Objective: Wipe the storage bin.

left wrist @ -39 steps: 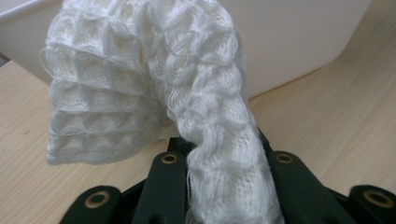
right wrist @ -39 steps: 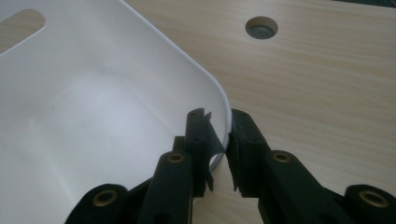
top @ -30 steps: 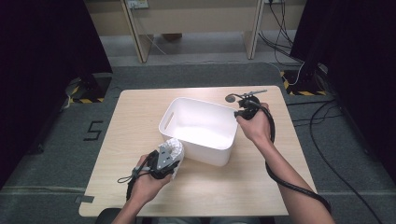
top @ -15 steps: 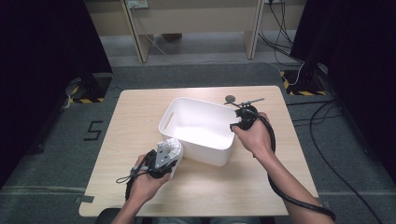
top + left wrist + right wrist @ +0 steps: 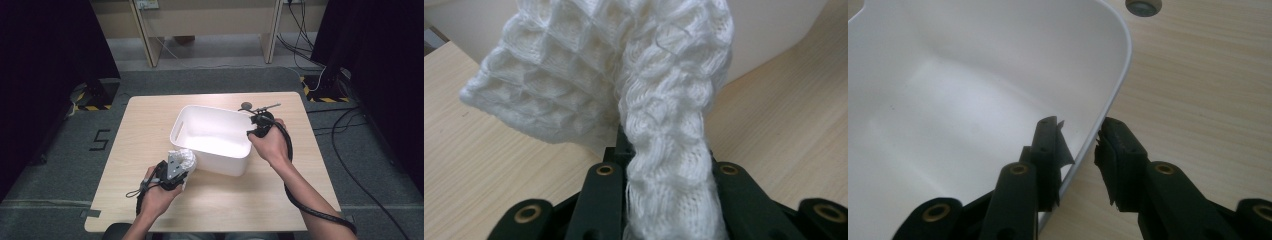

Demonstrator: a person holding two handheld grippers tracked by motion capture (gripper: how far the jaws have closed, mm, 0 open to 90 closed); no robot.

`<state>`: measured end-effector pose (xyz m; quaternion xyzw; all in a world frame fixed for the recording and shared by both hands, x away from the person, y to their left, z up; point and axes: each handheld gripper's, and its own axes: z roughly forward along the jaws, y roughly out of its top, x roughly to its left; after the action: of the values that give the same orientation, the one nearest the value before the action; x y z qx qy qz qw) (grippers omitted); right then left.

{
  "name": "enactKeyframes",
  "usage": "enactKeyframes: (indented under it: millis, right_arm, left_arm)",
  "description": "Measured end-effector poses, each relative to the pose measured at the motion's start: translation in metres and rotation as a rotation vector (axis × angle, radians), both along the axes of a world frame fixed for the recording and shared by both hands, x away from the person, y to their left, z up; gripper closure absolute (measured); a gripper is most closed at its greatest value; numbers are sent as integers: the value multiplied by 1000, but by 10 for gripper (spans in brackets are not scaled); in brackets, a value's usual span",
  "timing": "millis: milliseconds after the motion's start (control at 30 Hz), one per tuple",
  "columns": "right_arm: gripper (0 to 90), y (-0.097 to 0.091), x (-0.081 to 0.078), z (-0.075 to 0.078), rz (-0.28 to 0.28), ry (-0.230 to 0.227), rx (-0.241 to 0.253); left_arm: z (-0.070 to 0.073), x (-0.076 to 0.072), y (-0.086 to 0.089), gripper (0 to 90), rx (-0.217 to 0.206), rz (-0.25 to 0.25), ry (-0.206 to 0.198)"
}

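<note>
One white plastic bin (image 5: 212,137) — smooth, glossy, rounded corners — sits mid-table, its long axis running toward the far right corner. The right gripper (image 5: 1080,145) straddles its thin right rim, jaws just closing, a gap showing on the outer side. One white waffle-knit cloth (image 5: 624,90), soft and bunched, is pinched in the left gripper (image 5: 172,170) just beside the bin's near left corner — near the table's front edge.

The tub (image 5: 212,137) sits mid-table (image 5: 130,150), knit cloth (image 5: 182,159) just beside its near-left corner, small disc (image 5: 246,105) behind it.
</note>
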<state>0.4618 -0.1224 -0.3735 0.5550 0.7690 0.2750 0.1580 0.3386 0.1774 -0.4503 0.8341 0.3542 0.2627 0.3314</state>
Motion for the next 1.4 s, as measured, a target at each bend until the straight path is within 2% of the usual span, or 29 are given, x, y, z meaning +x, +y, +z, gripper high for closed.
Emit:
enactKeyframes:
  millis: [100, 233, 400, 500, 567, 767, 1033, 1300, 1400]
  right_arm:
    - [743, -1, 6, 0, 1, -3, 1]
    - [778, -2, 13, 0, 6, -22, -4]
    - [806, -3, 21, -1, 23, -43, -15]
    - [806, -4, 26, -3, 37, -65, -10]
    - [794, -6, 26, -4, 41, -84, 12]
    - [732, -9, 12, -6, 43, -113, 43]
    - [735, -14, -9, -10, 63, -147, 66]
    - [734, -15, -14, -15, 72, -169, 76]
    - [727, -14, -16, -15, 73, -167, 62]
  left_arm:
    - [0, 0, 0, 751, 0, -9, -11]
    - [-1, -4, -2, 749, -35, 7, 10]
    - [-3, -6, -3, 749, -35, 1, 8]
    - [-4, -6, -2, 749, -49, 12, 6]
    - [-5, -6, -1, 749, -58, 23, 3]
    - [-6, -5, 2, 751, -76, 52, -7]
    - [-6, -5, -1, 750, -77, 45, -6]
    - [-5, -3, -2, 751, -76, 47, -2]
    - [-5, -3, -2, 750, -76, 46, -1]
